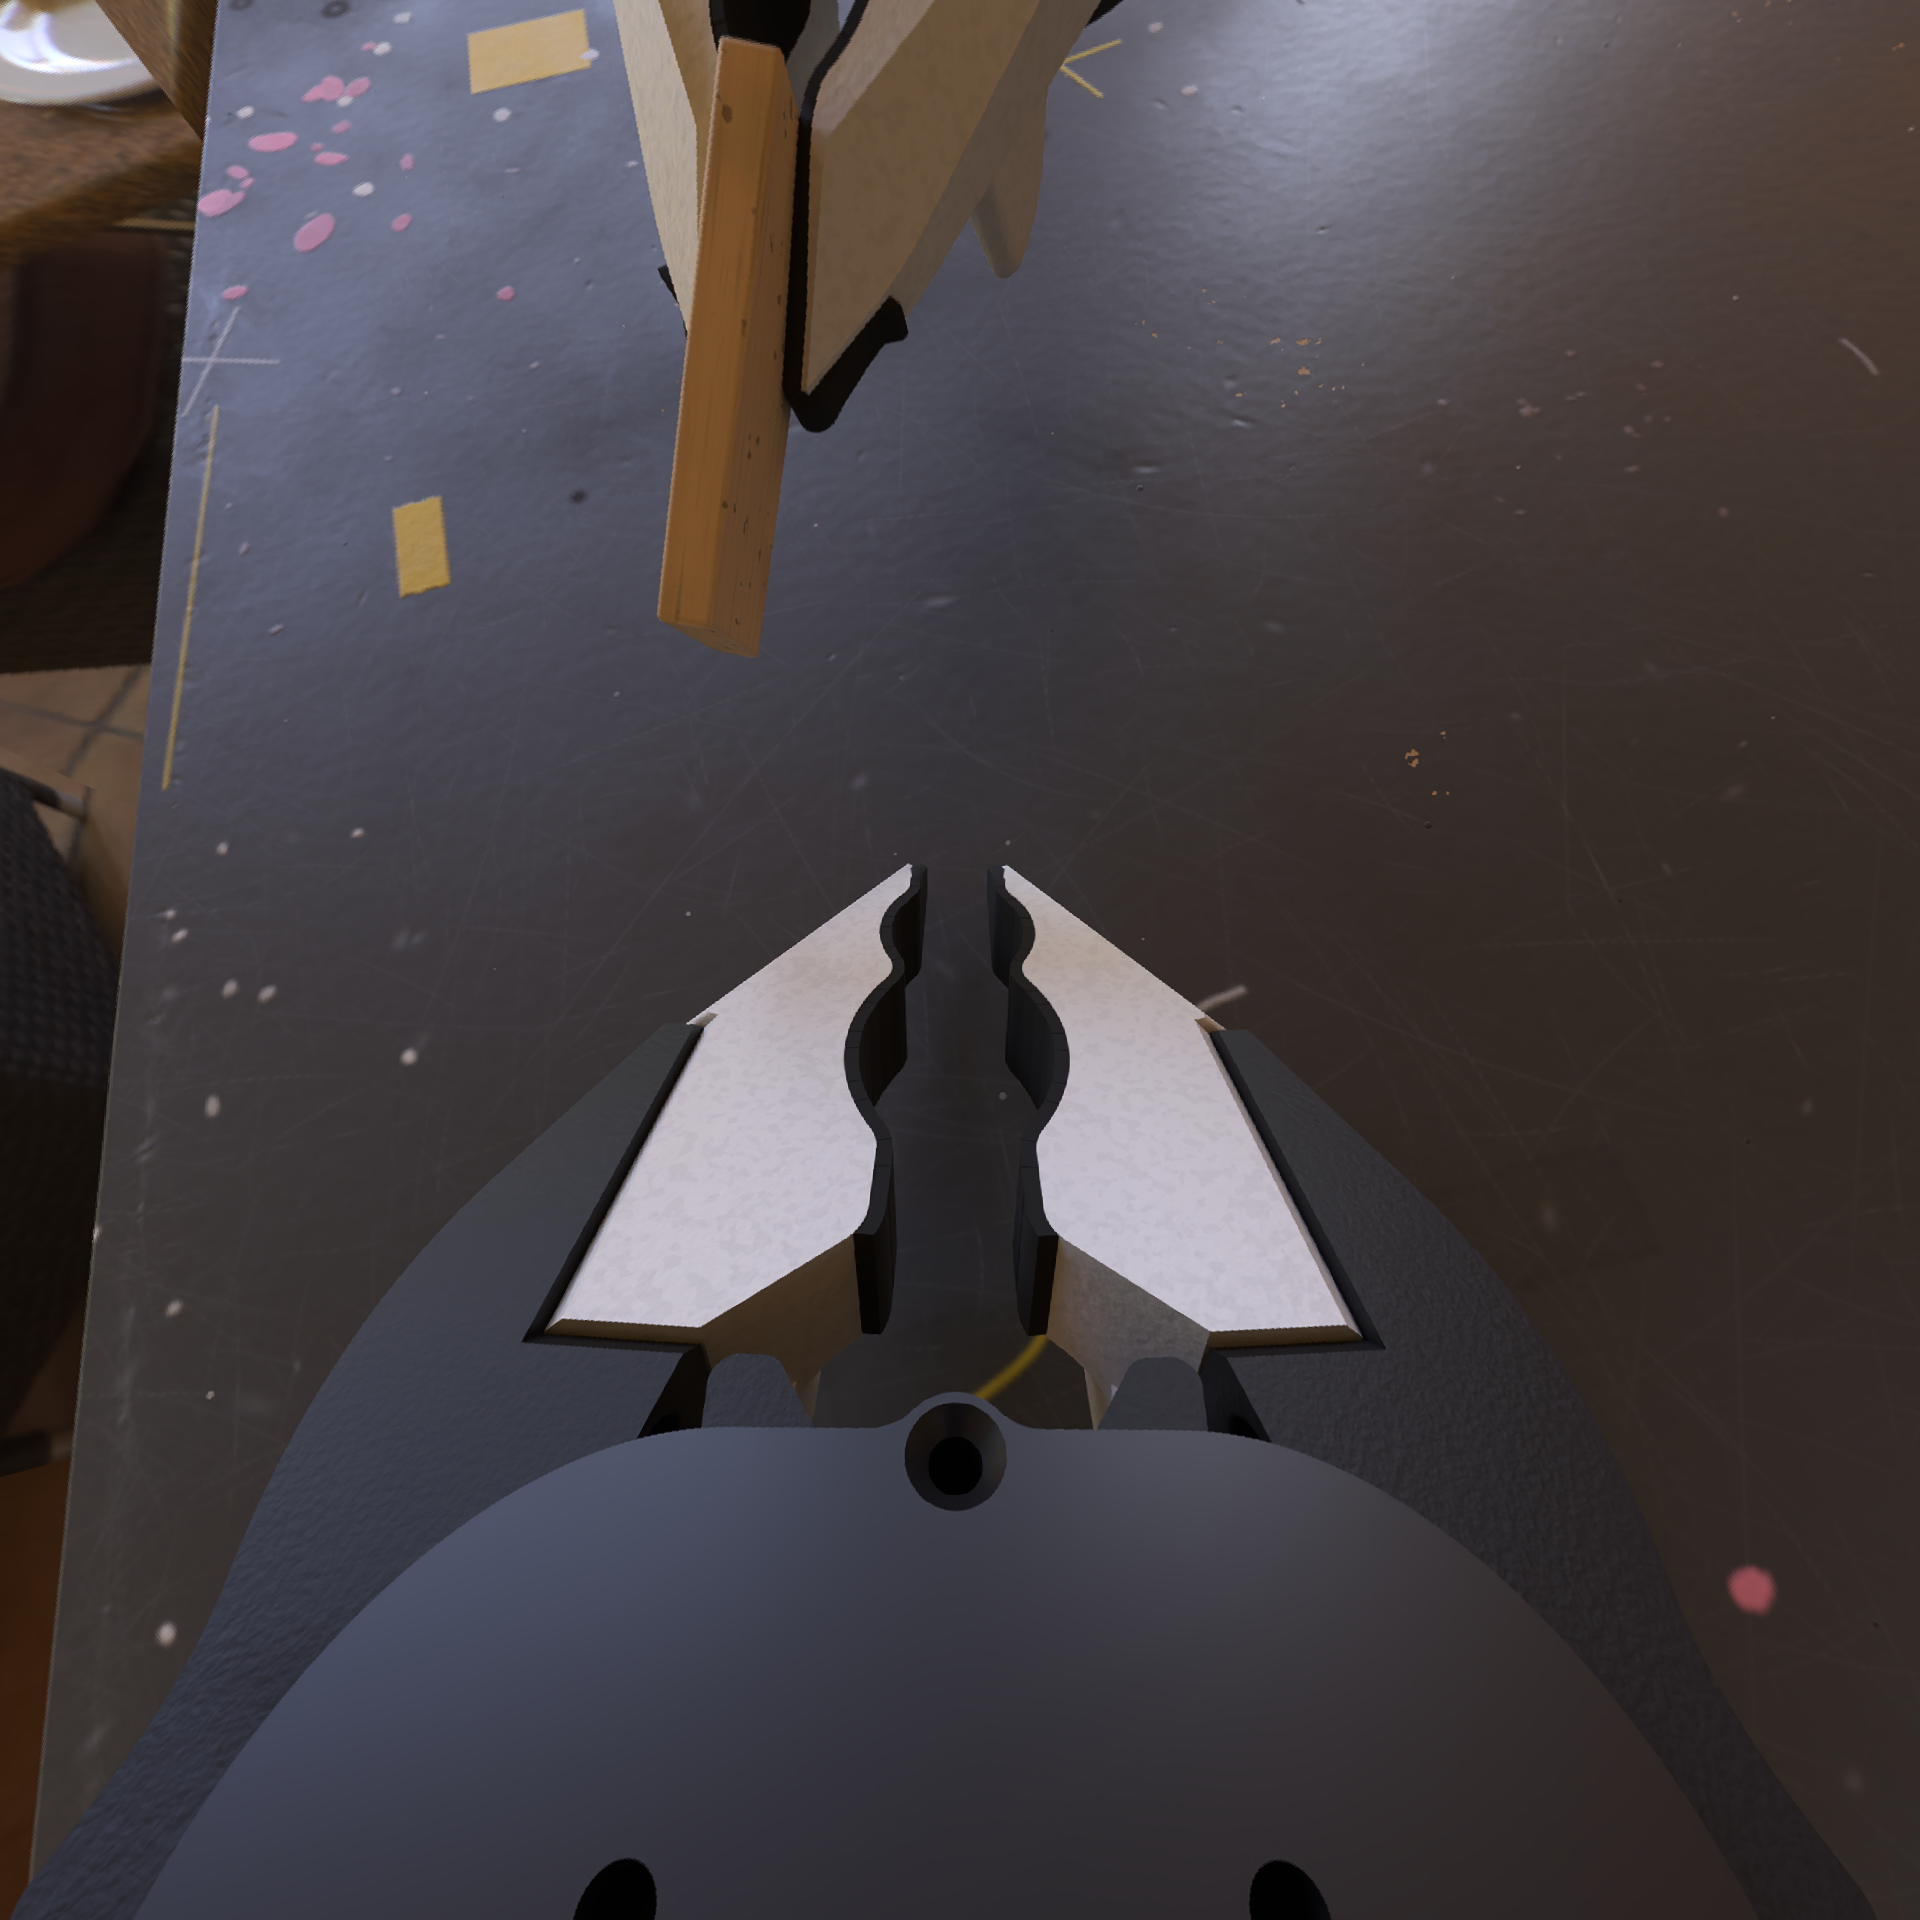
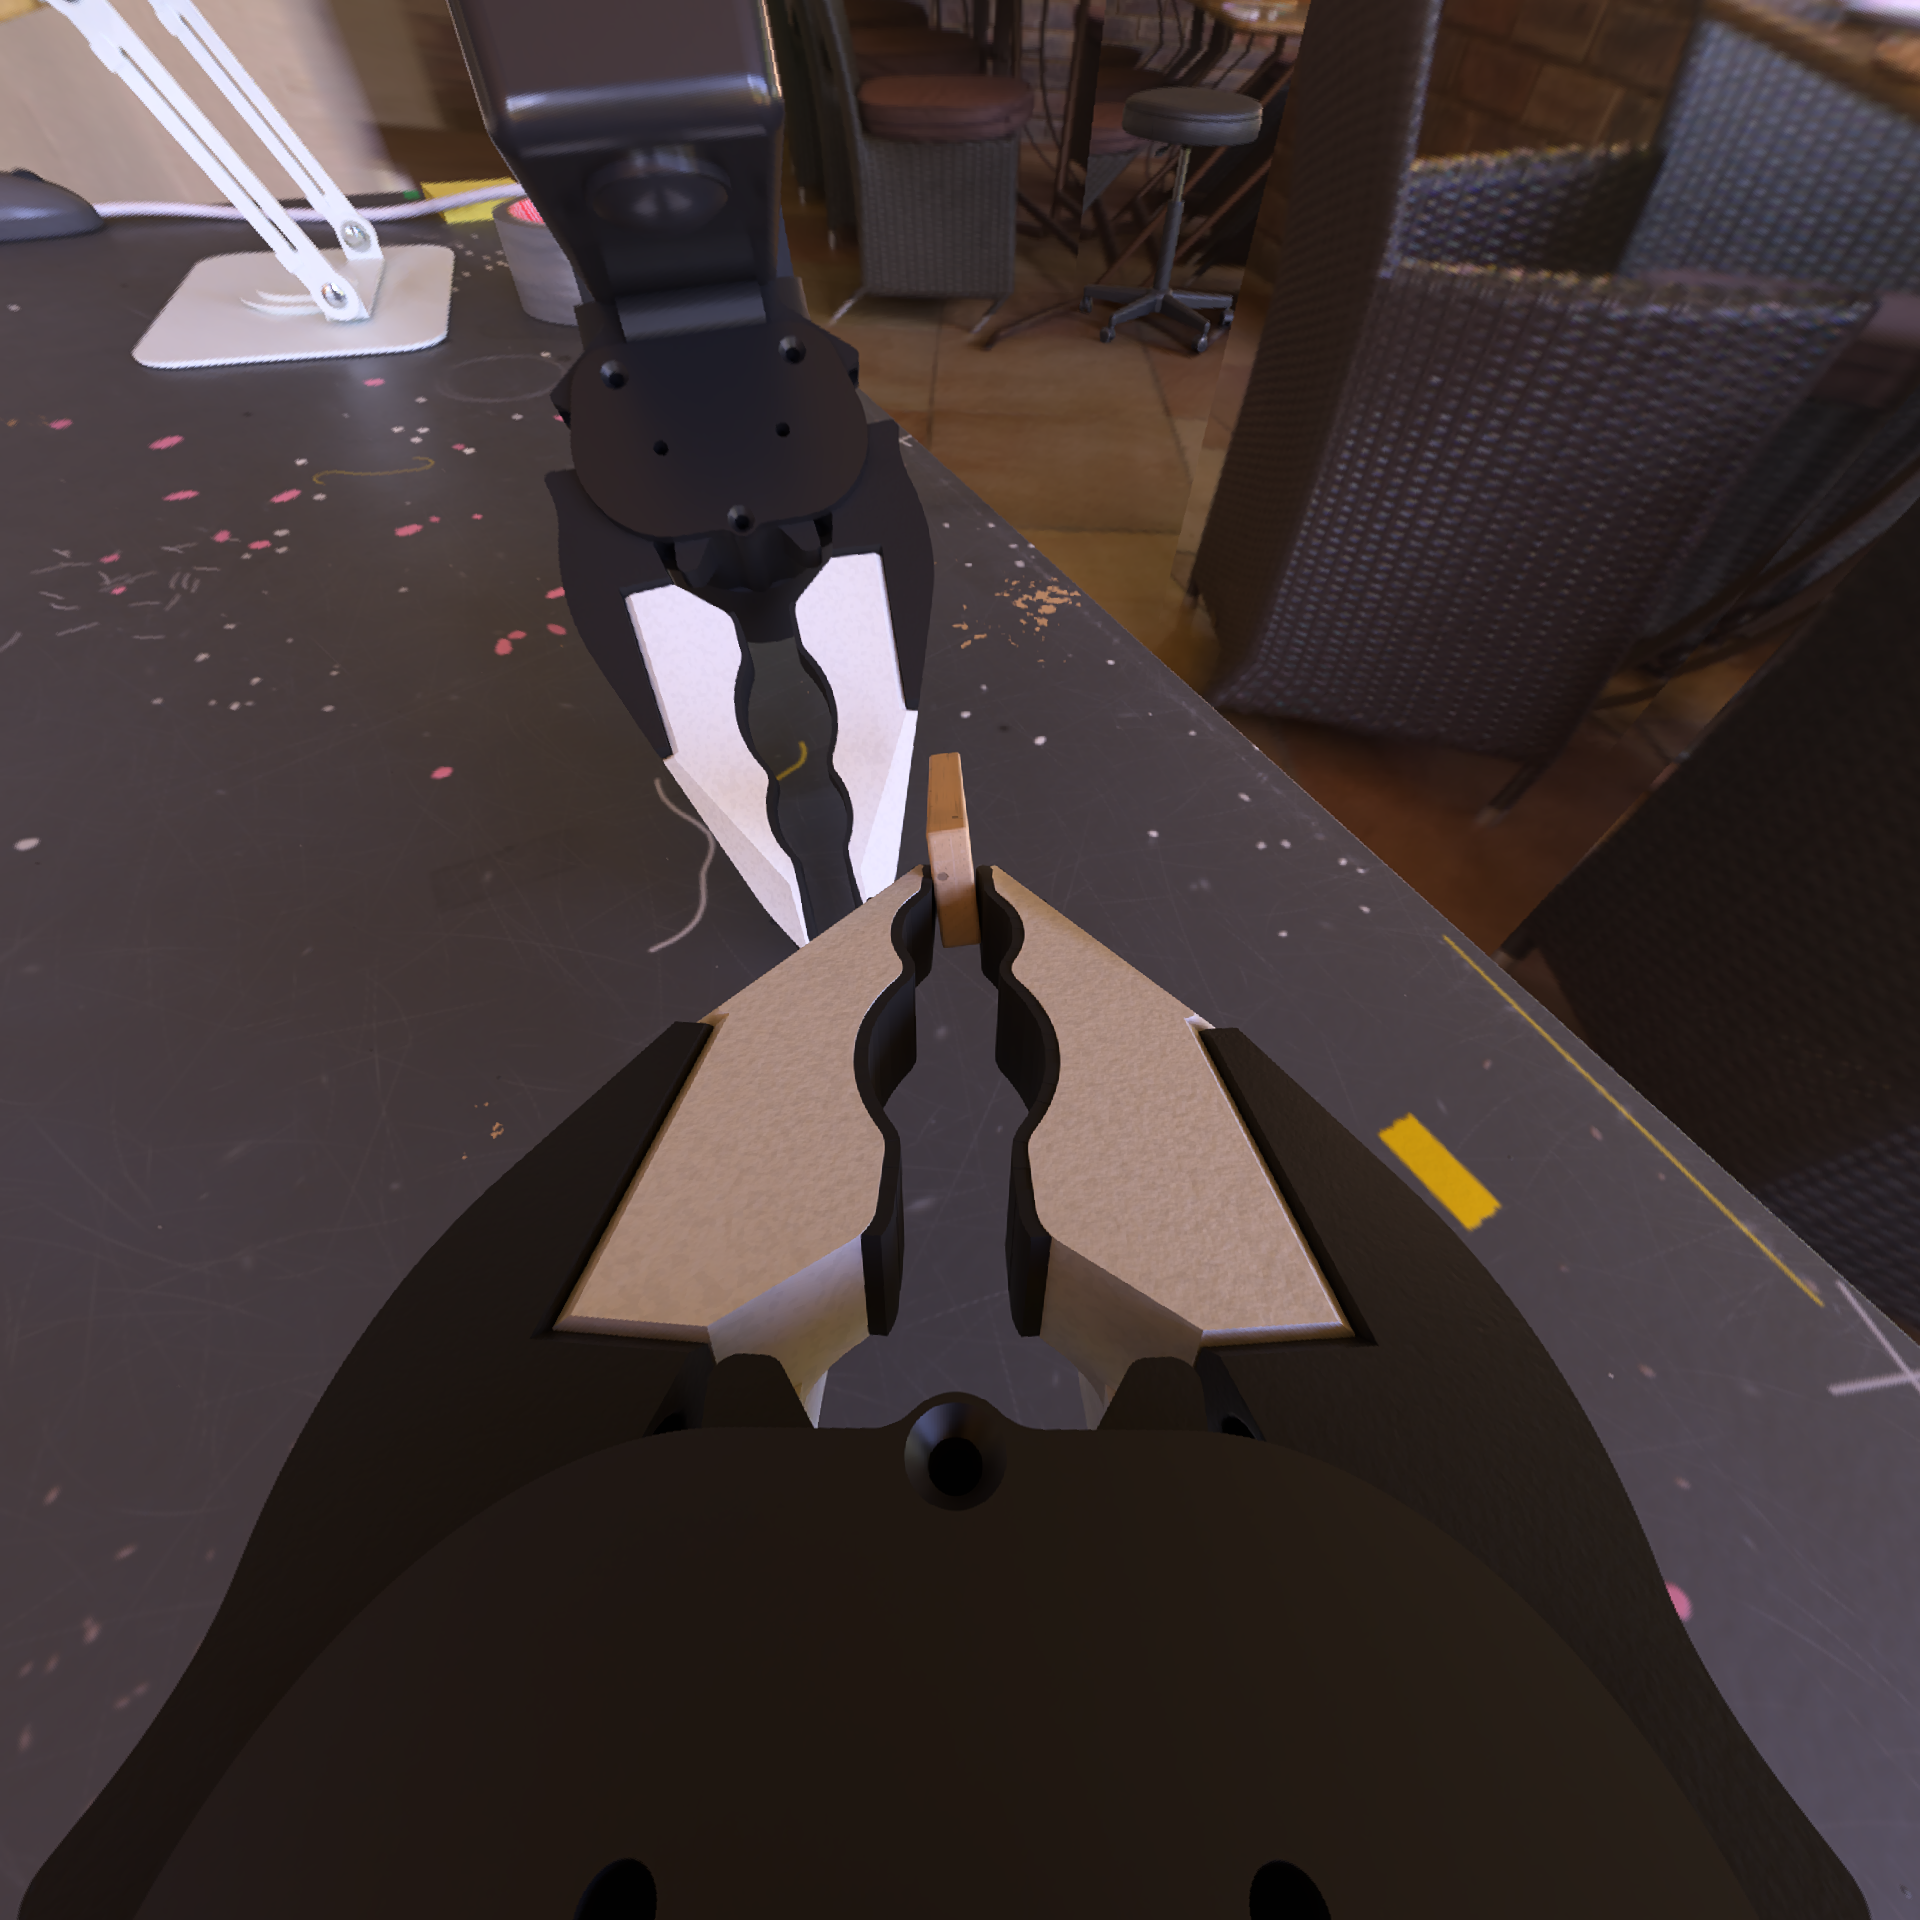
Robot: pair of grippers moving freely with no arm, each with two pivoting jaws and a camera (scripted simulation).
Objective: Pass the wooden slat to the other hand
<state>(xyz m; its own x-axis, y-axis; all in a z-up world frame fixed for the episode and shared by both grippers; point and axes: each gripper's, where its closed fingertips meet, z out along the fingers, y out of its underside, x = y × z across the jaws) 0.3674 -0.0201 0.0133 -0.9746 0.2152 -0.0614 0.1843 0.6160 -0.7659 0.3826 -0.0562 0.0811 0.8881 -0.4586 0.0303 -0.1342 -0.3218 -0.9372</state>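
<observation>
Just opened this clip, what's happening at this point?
The right claw is shut on a wooden slat, holding it in the air above a dark, paint-speckled table. The left claw faces it with a narrow gap between its fingers, empty and apart from the slat's free end. The slat has not been passed yet. A white lamp base sits at the table's far side.
</observation>
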